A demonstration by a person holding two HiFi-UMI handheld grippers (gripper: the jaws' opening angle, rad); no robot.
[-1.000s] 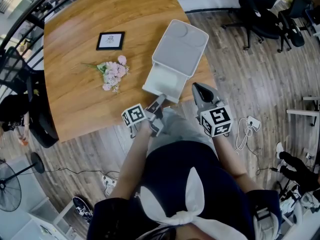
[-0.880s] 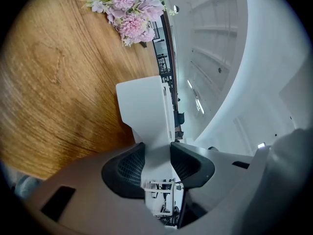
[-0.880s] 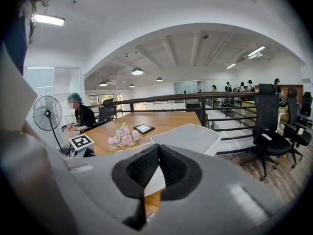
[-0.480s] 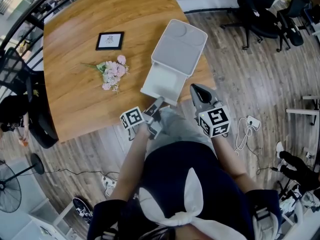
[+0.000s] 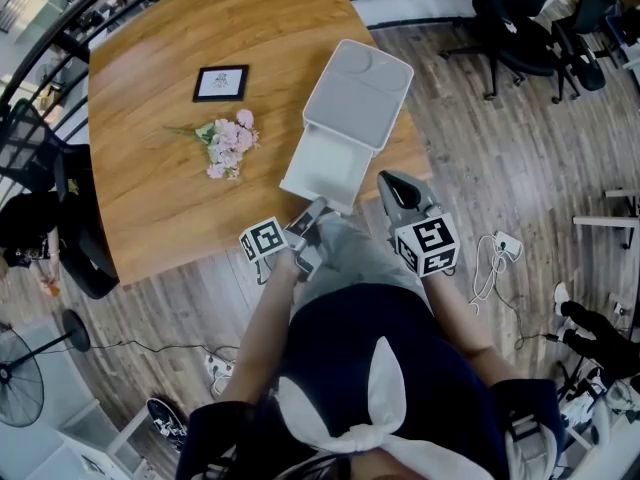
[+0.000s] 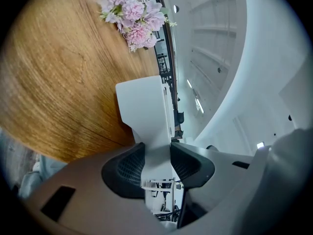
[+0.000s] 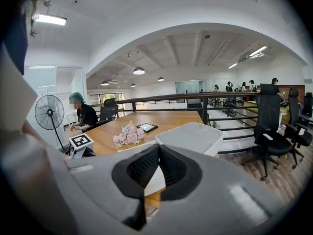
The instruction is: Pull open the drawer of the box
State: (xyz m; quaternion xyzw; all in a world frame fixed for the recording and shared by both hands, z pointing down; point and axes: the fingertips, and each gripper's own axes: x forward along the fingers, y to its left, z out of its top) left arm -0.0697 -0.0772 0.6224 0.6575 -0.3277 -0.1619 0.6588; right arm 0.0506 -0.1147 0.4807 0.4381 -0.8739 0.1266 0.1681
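Wooden table (image 5: 150,98): left gripper (image 6: 157,163) rolled sideways, clamped on drawer (image 5: 325,163) front; right gripper (image 7: 158,153) closed, empty.

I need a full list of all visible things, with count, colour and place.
table: one, brown wood, centre.
box: one, white, on the table's right part.
drawer: one, white, pulled out of box toward person.
flowers: one bunch, pink, on table, left of drawer.
picture frame: one, black, on table beyond flowers.
office chairs: several, black, on floor.
fan: one, black, floor, lower left.
left tool: one, grey, shut on drawer front.
right tool: one, grey, shut, empty, right of drawer.
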